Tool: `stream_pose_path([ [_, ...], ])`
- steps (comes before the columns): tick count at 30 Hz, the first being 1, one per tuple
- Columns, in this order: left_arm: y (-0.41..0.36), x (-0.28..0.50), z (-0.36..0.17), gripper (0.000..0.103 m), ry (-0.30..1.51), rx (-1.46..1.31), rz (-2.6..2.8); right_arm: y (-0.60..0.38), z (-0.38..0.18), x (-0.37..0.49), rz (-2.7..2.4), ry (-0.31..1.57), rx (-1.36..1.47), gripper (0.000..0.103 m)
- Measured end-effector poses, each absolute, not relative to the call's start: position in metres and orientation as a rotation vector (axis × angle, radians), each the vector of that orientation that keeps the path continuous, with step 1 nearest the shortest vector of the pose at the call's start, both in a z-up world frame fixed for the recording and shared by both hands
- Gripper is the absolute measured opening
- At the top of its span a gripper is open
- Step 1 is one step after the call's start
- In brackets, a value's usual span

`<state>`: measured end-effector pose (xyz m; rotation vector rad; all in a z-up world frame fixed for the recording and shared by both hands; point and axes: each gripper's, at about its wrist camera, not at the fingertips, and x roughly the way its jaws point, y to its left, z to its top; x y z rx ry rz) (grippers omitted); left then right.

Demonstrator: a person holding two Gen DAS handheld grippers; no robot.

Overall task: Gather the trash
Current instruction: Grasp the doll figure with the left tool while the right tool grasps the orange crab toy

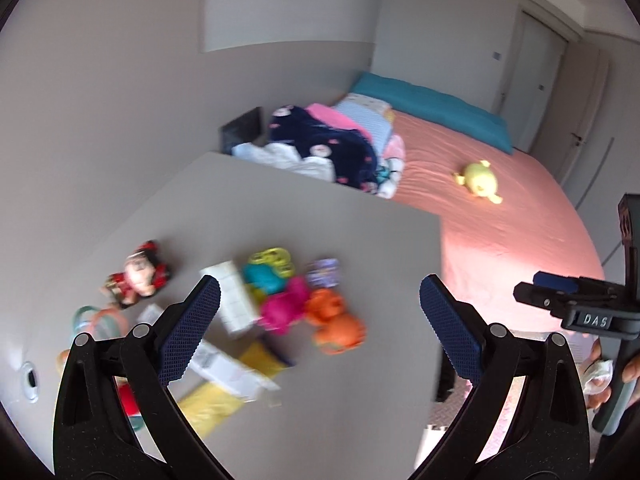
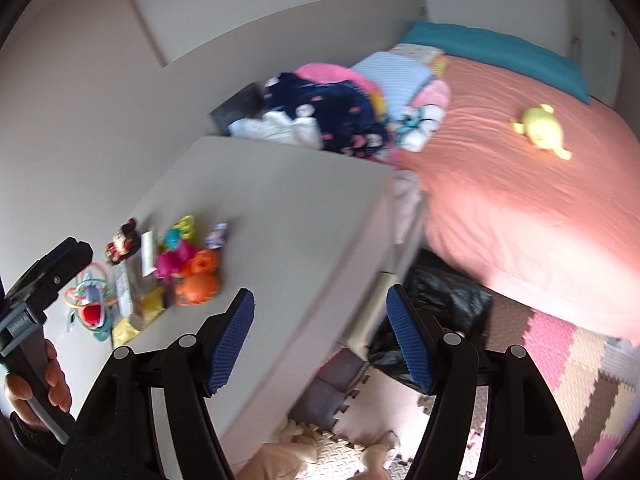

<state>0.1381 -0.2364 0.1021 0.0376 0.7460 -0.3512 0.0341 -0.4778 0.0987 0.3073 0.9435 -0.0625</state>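
A grey table (image 1: 320, 220) carries a blurred heap. In it are a white carton (image 1: 236, 300), white paper packaging (image 1: 224, 364) and yellow wrappers (image 1: 212, 400), mixed with pink (image 1: 284, 308), orange (image 1: 336, 320) and teal toys. My left gripper (image 1: 320, 312) hovers open above this heap, nothing between its blue pads. My right gripper (image 2: 320, 332) is open and empty over the table's right edge. Below it a black bag (image 2: 448, 300) lies on the floor between table and bed. The hand on the right gripper's handle also clutches something white and crumpled (image 1: 598, 376).
A doll in red (image 1: 138, 276) and ring toys (image 1: 100, 320) sit at the table's left. A bed with a pink sheet (image 2: 520, 200) holds a yellow plush (image 2: 540, 128) and piled clothes (image 2: 332, 112). Foam puzzle mats (image 2: 560, 360) cover the floor.
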Motion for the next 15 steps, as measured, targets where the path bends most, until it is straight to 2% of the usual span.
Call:
stream_pose_path([
  [15,-0.118,0.175,0.085,0.097,0.855,-0.079,-0.115,-0.373,0.046,0.129,0.220,1.173,0.179,0.069],
])
